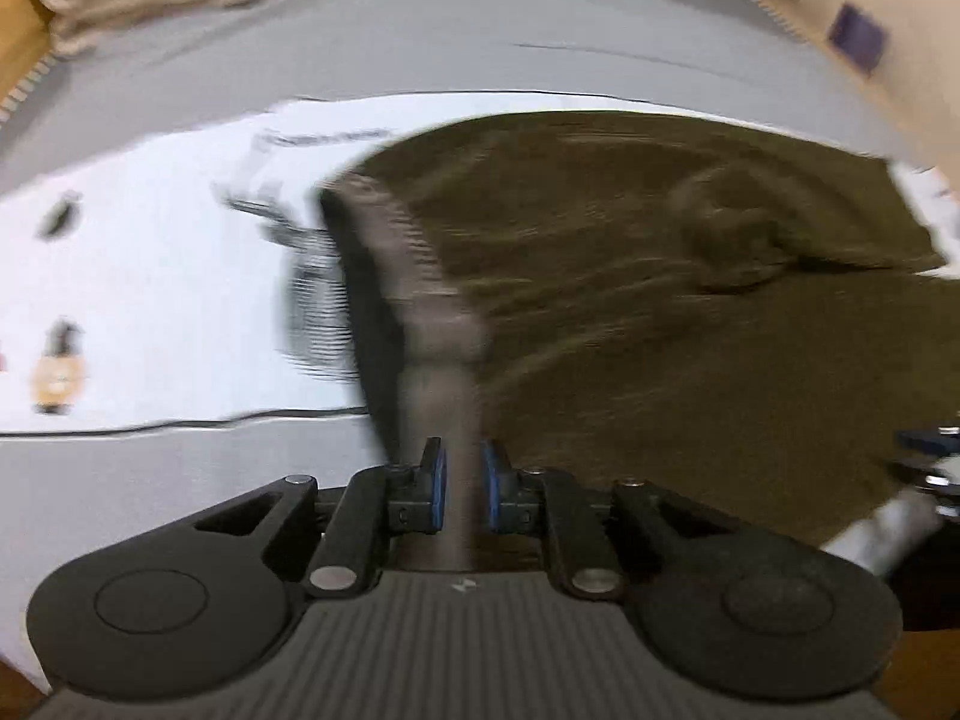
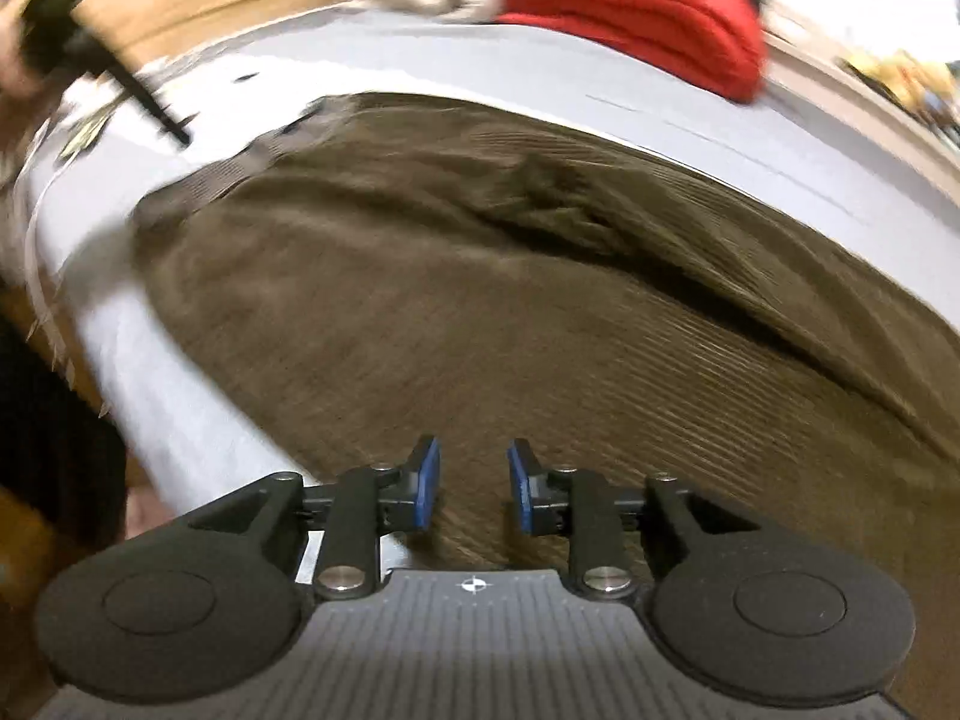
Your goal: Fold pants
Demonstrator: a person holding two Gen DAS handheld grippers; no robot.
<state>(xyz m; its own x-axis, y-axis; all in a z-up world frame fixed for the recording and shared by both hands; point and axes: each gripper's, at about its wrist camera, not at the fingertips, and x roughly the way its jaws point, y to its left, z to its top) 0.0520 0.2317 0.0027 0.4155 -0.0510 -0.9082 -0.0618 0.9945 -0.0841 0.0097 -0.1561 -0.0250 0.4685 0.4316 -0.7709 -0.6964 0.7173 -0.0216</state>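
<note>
The brown pants [image 2: 480, 312] lie spread on the grey bed cover [image 1: 420, 42], with a red folded cloth [image 2: 636, 6] at the far edge. The left gripper [image 1: 462, 489] is closed on the waistband [image 1: 432, 324], which rises in a fold between its pads. The right gripper [image 2: 471, 495] has a gap between its pads, with nothing in it, just above the cloth.

To fold well, I think the left should lift the band evenly, and the right needs its own grip first.

Only the left view shows a white printed sheet [image 1: 150, 276] under the pants.

Both wrist views look steeply down, close (blurred), sharing the pants [image 1: 660, 312].
</note>
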